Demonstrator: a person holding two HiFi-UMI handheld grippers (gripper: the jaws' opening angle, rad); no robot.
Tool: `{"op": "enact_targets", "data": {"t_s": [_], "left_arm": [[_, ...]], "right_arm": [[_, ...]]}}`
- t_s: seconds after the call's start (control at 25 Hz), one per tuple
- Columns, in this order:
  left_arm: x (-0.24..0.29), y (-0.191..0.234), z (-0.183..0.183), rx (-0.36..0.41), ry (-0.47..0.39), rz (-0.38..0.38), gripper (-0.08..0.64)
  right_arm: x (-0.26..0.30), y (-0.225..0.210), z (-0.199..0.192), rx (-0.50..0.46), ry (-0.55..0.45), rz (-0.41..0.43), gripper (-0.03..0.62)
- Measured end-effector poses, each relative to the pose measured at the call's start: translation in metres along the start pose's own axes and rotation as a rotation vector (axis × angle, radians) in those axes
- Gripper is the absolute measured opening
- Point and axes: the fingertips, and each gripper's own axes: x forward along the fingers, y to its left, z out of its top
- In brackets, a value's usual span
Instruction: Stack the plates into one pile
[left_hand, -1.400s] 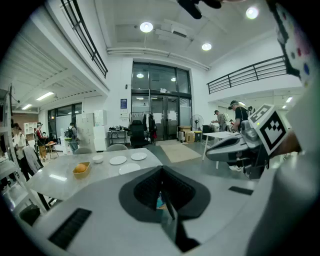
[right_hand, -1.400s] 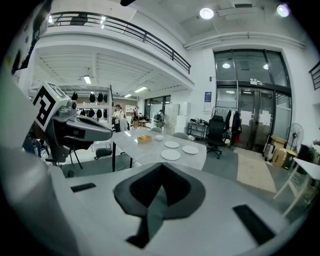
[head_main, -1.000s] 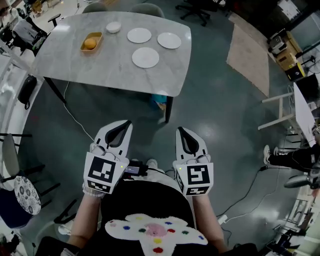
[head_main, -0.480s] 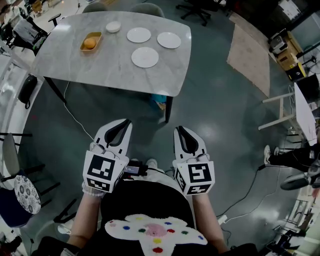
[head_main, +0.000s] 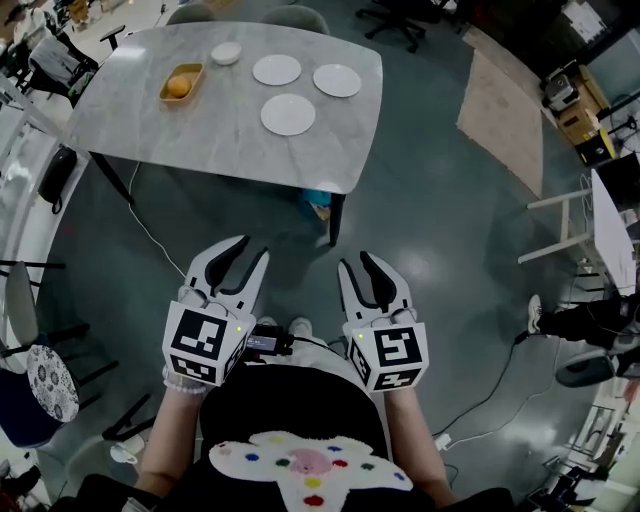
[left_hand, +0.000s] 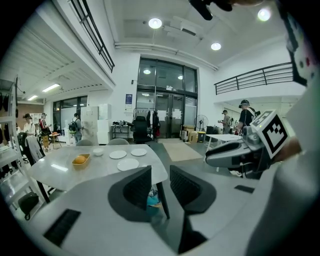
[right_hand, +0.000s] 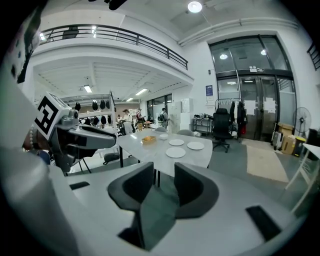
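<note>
- Three round, white, shallow plates lie singly on the worktop (head_main: 180, 130), none stacked. The near plate (head_main: 288, 114) lies toward the worktop's middle. The far plate (head_main: 277, 69) and the corner plate (head_main: 337, 80) lie toward its far right corner. All three are apart from one another.
- The worktop is a pale grey, marbled slab with rounded corners on dark legs.
- One small white bowl (head_main: 226, 53) sits at the worktop's far edge. Near it, a yellow oblong tray (head_main: 196, 73) holds a round orange fruit (head_main: 179, 87).
- The left tongs (head_main: 247, 250) have a white moulded shell and dark ribbed pads. Their jaws have just been opening and stand apart with nothing between them. They are held over the dark glossy floor (head_main: 440, 220), well short of the worktop's near edge.
- The right tongs (head_main: 356, 262) are of the same build. Their jaws have likewise just been opening and stand apart and empty, also well short of the worktop.
</note>
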Motion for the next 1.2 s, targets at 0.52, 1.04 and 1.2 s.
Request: {"op": "enact_targets", "data": {"t_s": [0.52, 1.04, 1.2], "left_arm": [[0.006, -0.027, 0.011, -0.005, -0.044, 0.067, 0.114], [0.002, -0.036, 0.008, 0.013, -0.061, 0.090, 0.109], [0.011, -0.031, 0.009, 0.018, -0.062, 0.078, 0.109]], "right_arm": [[-0.016, -0.031, -0.002, -0.019, -0.037, 0.037, 0.117], [-0.024, -0.034, -0.004, -0.012, -0.082, 0.047, 0.117], [-0.017, -0.035, -0.004, -0.015, -0.077, 0.041, 0.117]]}}
